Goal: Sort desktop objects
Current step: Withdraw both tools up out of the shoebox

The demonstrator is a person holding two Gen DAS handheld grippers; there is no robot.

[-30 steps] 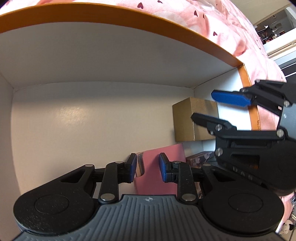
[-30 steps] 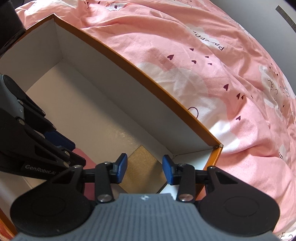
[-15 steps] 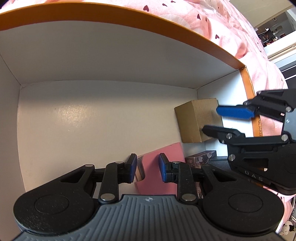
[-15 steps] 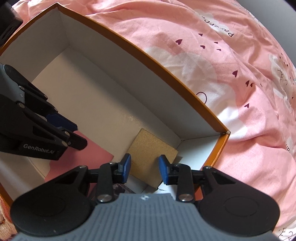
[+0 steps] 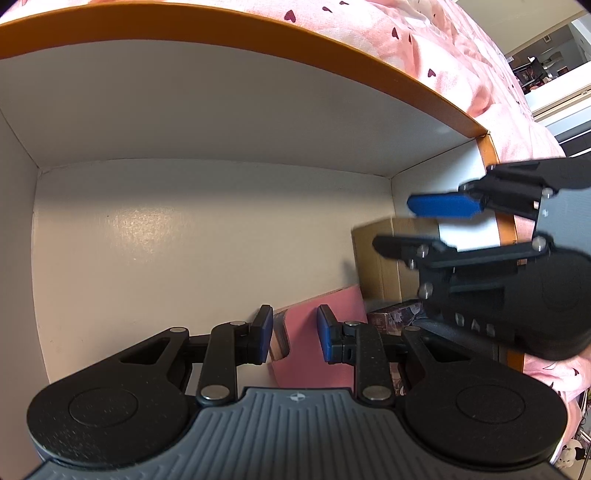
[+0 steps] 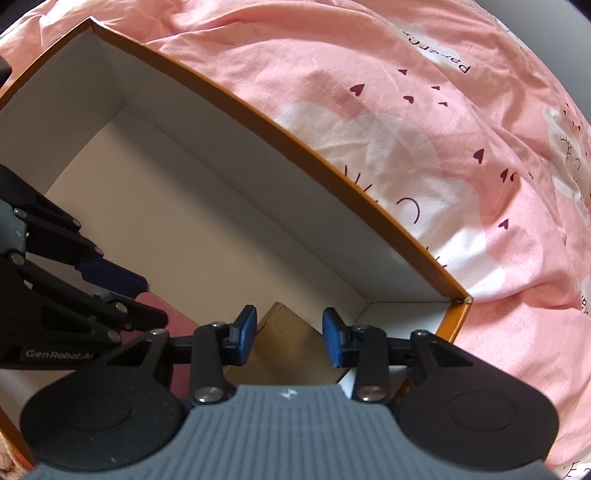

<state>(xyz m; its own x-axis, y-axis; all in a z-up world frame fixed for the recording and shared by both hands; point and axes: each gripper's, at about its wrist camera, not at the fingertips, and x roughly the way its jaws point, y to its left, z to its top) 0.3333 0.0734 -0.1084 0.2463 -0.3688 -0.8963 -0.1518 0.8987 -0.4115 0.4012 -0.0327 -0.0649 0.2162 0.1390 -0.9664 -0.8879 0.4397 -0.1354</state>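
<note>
The left gripper (image 5: 294, 334) points down into the orange box (image 5: 258, 33). Its blue pads stand a little apart over the pink book (image 5: 314, 354); the left pad lies against the book's near left corner, but the view does not show whether the two pads press on it. The right gripper (image 6: 289, 338) has just been opening its jaws; they stand apart above the brown carton (image 6: 291, 354) and do not touch it.

The left wrist view shows the box floor, white and bare on the left, with the carton standing in the far right corner and the pink book lying just in front of it. Only this view shows a small patterned packet (image 5: 397, 314) to the right of the book, partly hidden under the right gripper, and a room far right.

The right wrist view shows instead the pink bedsheet (image 6: 424, 129) with hearts and white clouds, lying around the box on its far side.
</note>
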